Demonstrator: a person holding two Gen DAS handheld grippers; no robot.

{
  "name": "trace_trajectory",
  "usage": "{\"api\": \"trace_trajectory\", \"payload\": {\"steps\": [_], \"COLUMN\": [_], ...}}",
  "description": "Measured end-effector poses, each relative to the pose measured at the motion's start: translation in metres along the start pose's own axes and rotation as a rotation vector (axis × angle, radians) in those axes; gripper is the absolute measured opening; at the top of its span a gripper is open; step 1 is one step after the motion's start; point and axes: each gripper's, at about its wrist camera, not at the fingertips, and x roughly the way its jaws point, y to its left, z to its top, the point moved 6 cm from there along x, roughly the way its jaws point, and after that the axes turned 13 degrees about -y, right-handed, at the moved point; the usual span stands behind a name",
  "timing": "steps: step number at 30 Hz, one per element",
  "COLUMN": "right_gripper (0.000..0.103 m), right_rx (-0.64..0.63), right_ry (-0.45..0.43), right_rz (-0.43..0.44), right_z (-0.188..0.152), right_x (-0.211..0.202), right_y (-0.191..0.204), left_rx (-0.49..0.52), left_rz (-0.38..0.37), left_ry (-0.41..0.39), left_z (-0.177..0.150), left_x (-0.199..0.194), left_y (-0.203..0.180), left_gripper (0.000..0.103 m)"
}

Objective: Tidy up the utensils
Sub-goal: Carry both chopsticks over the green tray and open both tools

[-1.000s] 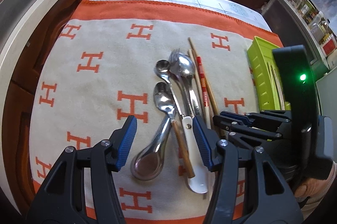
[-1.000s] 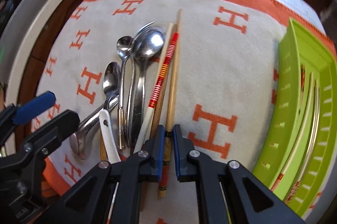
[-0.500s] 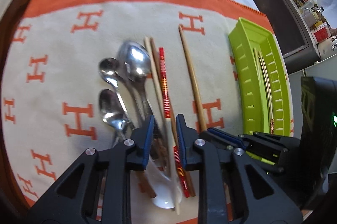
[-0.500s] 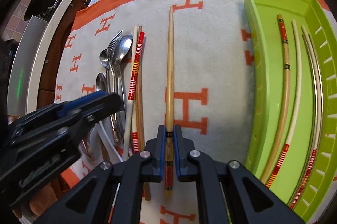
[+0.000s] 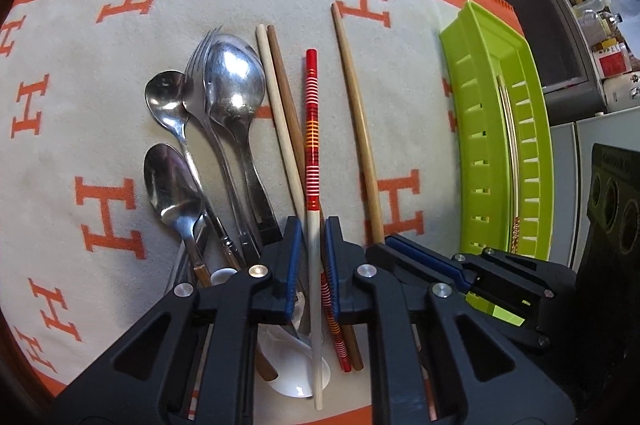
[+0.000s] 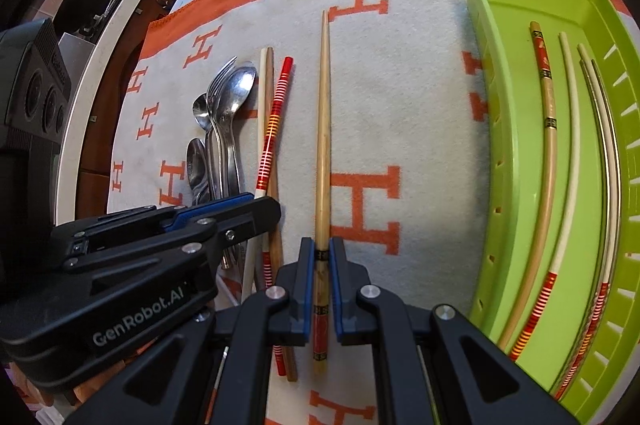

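My left gripper (image 5: 312, 257) is shut on a white chopstick with red stripes (image 5: 312, 129), which points away over the blanket. In the right wrist view, the same striped chopstick (image 6: 274, 121) slants across a brown one. My right gripper (image 6: 321, 265) is shut on a tan bamboo chopstick (image 6: 324, 129), set apart from the pile. The left gripper (image 6: 224, 213) sits just to its left. A pale and a brown chopstick (image 5: 280, 93) lie beside spoons and a fork (image 5: 232, 93). The green tray (image 6: 516, 105) on the right holds several chopsticks (image 6: 548, 161).
An orange-bordered blanket with H marks (image 5: 108, 209) covers the table. A white ceramic spoon (image 5: 296, 381) lies under my left gripper. The tray's slotted wall (image 5: 480, 145) stands right of the bamboo chopstick (image 5: 360, 129). Kitchen cabinets and jars ring the table.
The left gripper went from open over the spoons to shut on the striped chopstick. The right gripper carried the bamboo chopstick rightward out of the pile, toward the tray.
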Motion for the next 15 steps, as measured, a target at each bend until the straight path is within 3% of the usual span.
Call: {"api": "trace_trajectory", "payload": {"steps": [10,15], "right_gripper": [0.007,0.007], "right_rx": [0.042,0.056], "right_ry": [-0.057,-0.110], "right_rz": [0.068,0.117], "right_z": [0.004,0.004], "right_x": [-0.022,-0.048], "right_y": [0.000,0.001], "left_rx": [-0.081,-0.075], "left_rz": [-0.044,-0.088], "left_ry": [-0.010,-0.043], "left_z": [-0.005,-0.002], "left_x": [-0.016,-0.037], "left_y": [0.002,-0.024], "left_gripper": [0.004,0.004]}}
